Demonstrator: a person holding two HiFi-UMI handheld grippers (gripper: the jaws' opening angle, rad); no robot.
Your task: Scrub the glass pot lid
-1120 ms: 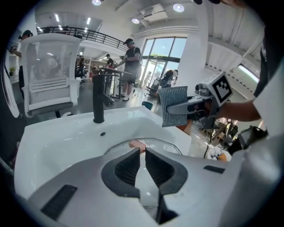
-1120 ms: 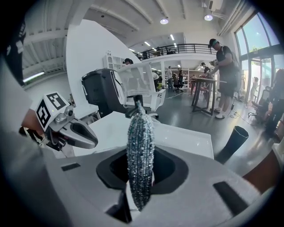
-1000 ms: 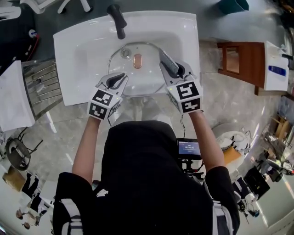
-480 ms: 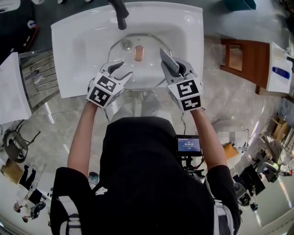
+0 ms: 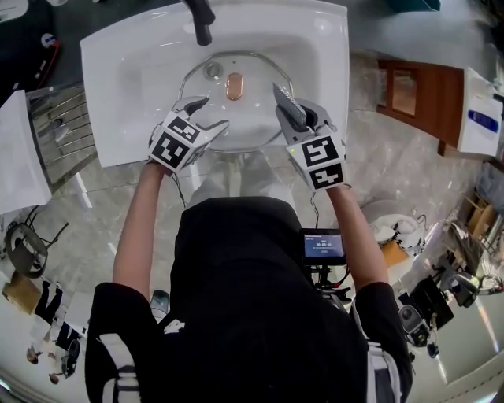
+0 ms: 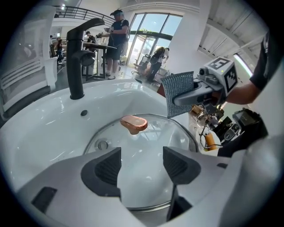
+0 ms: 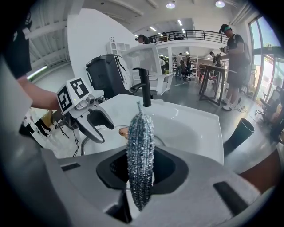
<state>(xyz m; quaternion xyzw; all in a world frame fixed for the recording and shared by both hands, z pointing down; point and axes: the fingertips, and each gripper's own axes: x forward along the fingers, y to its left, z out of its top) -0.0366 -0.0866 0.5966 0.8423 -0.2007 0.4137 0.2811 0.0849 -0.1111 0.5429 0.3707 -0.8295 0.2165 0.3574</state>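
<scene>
A glass pot lid (image 5: pixel 260 75) with a copper knob (image 5: pixel 235 85) lies in the white sink (image 5: pixel 315 47). My left gripper (image 5: pixel 211 112) hovers over the lid's near left rim. Its jaws have just been opening and stand open, gripping nothing. In the left gripper view the lid (image 6: pixel 146 146) and its rim show through the gap of the left gripper (image 6: pixel 142 166). My right gripper (image 5: pixel 296 116) is shut on a grey metallic scrub pad (image 5: pixel 285 102), held above the lid's right edge. In the right gripper view the pad (image 7: pixel 140 150) stands upright in the right gripper (image 7: pixel 140 177).
A black faucet (image 5: pixel 201 20) rises at the back of the basin, with the drain (image 5: pixel 211 71) under the lid's far left. A metal rack (image 5: pixel 67 130) sits left of the sink. A wooden stand (image 5: pixel 409 90) is on the right. People stand in the background.
The left gripper's jaws, shut a second ago at the lid's near rim, have opened wide. Both grippers have sunk slightly toward the basin. The right gripper still holds the pad.
</scene>
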